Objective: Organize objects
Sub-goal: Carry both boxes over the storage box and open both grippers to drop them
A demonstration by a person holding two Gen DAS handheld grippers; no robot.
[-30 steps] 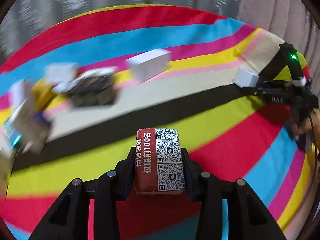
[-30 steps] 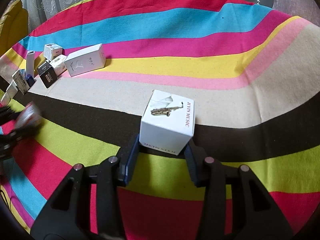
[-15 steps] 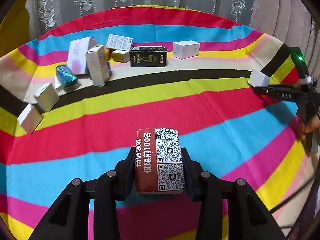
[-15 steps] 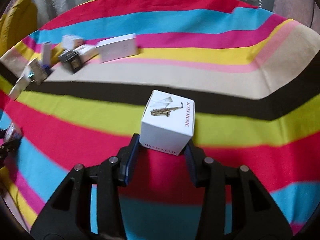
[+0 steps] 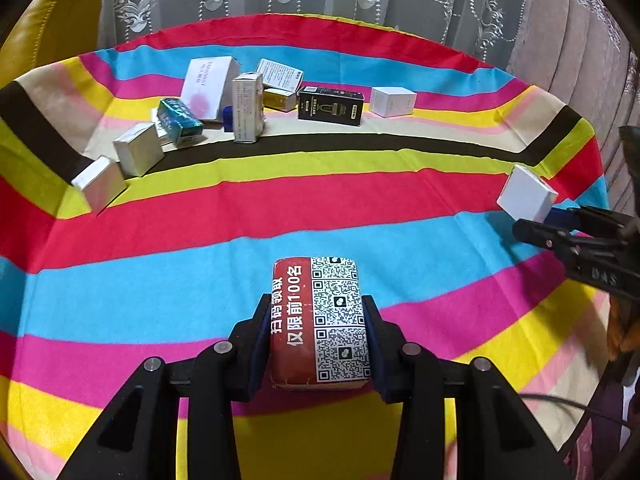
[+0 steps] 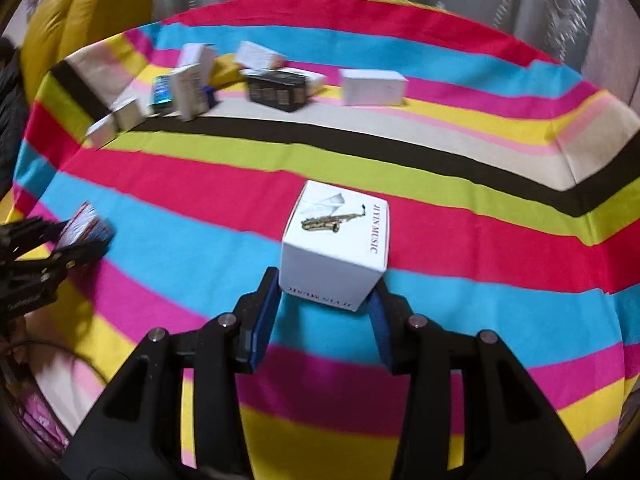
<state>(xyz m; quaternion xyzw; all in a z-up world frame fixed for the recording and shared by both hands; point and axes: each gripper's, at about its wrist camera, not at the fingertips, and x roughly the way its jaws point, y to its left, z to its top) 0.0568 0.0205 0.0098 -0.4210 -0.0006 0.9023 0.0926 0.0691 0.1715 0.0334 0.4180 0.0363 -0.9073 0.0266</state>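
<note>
**Colours and patterns**

Striped woven cloth (image 5: 168, 224): red, cyan, magenta, yellow, pink, beige, black, lime bands.
Rounded red packet (image 5: 320, 324): white lettering, black-on-white QR panel.
White cardboard cube box (image 6: 336, 244): brass saxophone print, red lettering.
Black rectangular carton (image 5: 330, 105): pale print.

Near striped cloth (image 5: 168, 248) lies open; boxes (image 5: 248, 108) crowd the far stripes.

Your left gripper (image 5: 318, 344) clamps a red packet (image 5: 320, 324) printed with QR codes, lying flat between its pads. Your right gripper (image 6: 325, 312) pinches a white saxophone box (image 6: 334, 244), tilted on a corner. Far ahead of both, the other boxes (image 5: 248, 108) sit clustered along the beige stripe.
</note>
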